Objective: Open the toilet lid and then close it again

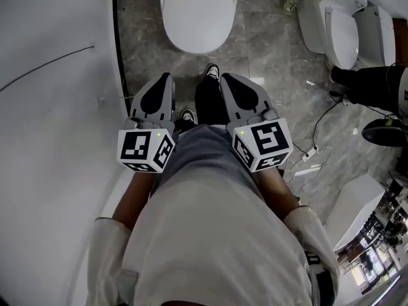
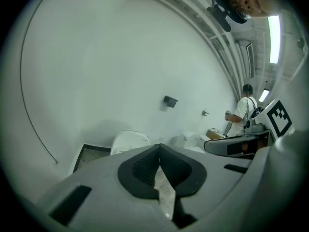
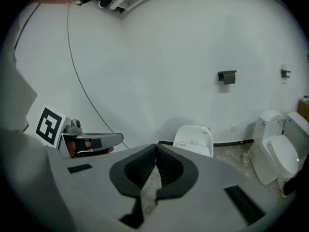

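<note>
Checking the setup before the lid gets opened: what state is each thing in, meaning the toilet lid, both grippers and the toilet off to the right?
Toilet lid: down, closed, untouched.
Left gripper: shut, empty, short of the toilet.
Right gripper: shut, empty, short of the toilet.
Right toilet: lid looks down.

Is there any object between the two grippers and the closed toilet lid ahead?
Nothing visible does. Only bare floor lies between the left gripper, the right gripper and the toilet lid, which is down.
</note>
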`<control>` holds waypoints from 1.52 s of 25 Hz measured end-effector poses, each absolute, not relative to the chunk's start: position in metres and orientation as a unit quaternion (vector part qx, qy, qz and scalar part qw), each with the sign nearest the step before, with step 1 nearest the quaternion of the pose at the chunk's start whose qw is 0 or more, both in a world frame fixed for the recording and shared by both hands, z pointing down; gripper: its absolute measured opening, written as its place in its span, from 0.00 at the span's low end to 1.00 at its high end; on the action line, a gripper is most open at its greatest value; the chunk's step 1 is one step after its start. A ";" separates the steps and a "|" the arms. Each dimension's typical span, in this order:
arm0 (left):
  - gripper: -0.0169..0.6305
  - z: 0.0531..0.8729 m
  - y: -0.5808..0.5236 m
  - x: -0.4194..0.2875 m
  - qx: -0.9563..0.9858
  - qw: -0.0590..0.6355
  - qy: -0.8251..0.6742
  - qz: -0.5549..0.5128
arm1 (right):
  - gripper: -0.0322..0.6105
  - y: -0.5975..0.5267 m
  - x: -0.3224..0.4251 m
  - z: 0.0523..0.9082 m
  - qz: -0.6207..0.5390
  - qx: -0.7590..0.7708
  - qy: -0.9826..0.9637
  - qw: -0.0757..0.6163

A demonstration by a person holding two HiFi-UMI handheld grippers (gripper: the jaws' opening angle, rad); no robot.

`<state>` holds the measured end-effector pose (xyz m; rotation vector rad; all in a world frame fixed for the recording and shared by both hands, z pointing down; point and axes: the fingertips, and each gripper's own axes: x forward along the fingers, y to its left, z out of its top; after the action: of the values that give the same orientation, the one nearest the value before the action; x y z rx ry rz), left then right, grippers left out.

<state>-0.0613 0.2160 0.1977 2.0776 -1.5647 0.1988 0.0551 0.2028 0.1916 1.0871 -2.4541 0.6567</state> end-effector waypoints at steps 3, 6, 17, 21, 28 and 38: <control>0.04 0.203 0.181 -0.049 0.754 0.274 -0.593 0.078 | 0.06 0.166 0.062 0.198 0.240 0.363 -0.879 0.197; 0.04 0.212 0.143 -0.041 0.740 0.281 -0.606 0.084 | 0.06 0.129 0.069 0.209 0.242 0.344 -0.883 0.206; 0.04 0.267 0.098 -0.042 0.704 0.326 -0.621 0.111 | 0.06 0.076 0.082 0.258 0.293 0.331 -0.868 0.228; 0.04 0.288 0.097 -0.066 0.700 0.344 -0.616 0.107 | 0.07 0.076 0.060 0.264 0.289 0.342 -0.864 0.231; 0.04 0.329 0.088 -0.093 0.709 0.369 -0.591 0.108 | 0.06 0.078 0.029 0.273 0.292 0.368 -0.853 0.229; 0.04 0.420 0.074 -0.108 0.689 0.416 -0.583 0.113 | 0.07 0.067 0.011 0.317 0.311 0.374 -0.840 0.239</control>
<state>-0.1082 0.0738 0.4198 1.7292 -1.4649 0.2842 0.0113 0.0673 0.3168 1.0244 -2.3012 0.8509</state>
